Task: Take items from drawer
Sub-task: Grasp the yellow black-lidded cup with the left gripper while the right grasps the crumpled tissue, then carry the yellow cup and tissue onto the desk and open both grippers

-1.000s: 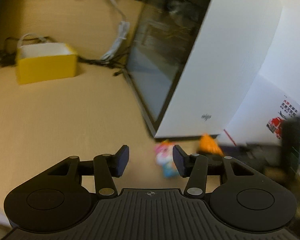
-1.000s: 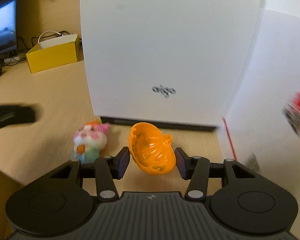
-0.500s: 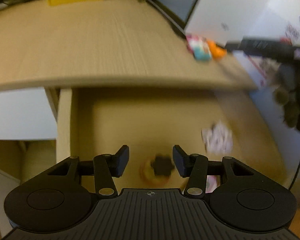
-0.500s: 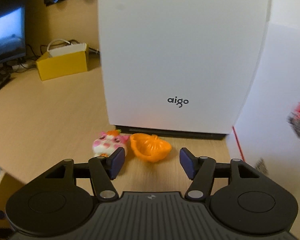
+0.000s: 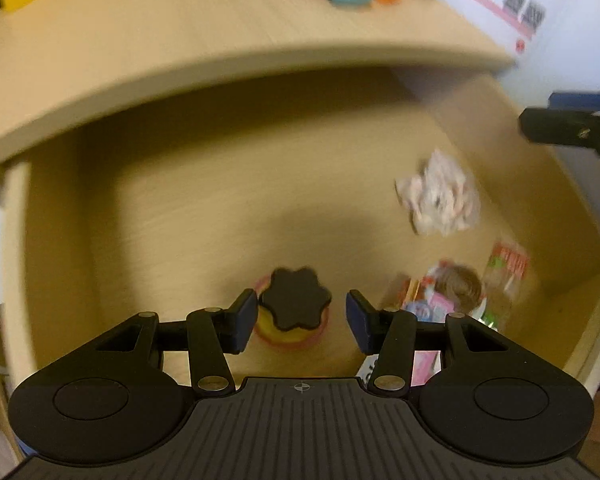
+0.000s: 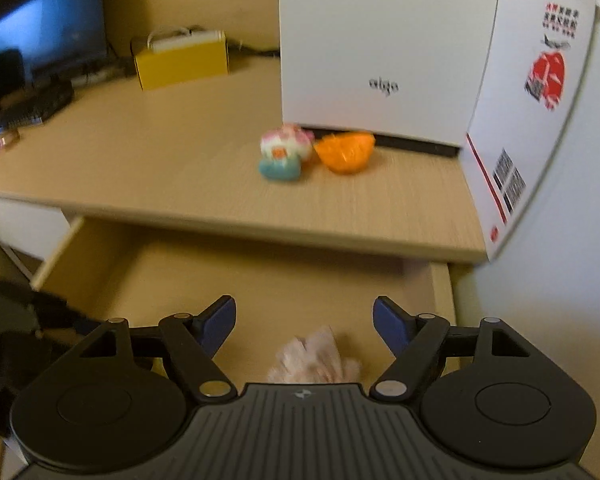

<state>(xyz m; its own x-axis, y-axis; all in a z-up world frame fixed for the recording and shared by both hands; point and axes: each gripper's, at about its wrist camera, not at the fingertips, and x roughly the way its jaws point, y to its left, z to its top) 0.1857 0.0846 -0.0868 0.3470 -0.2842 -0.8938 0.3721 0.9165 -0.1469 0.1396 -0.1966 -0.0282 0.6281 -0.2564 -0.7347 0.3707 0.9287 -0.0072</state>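
Since the earlier frames both grippers have swung from the desk top down over the open drawer (image 5: 56, 216), leaving the orange shell (image 6: 345, 152) and pastel toy (image 6: 284, 156) on the desk (image 6: 160, 152). The left gripper (image 5: 300, 320), jaws apart, brackets the black-lidded pot (image 5: 294, 304) at 12 o'clock. The right gripper (image 6: 304, 324), jaws wide and empty, hangs above the crumpled wrapper (image 6: 314, 356). Snack packets (image 5: 456, 292) crowd the pot at 3 o'clock.

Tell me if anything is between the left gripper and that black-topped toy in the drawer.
Nothing visible. The left gripper is open with the black-topped toy showing between its fingers, on the drawer floor. The crumpled wrapper and packets lie off to the right.
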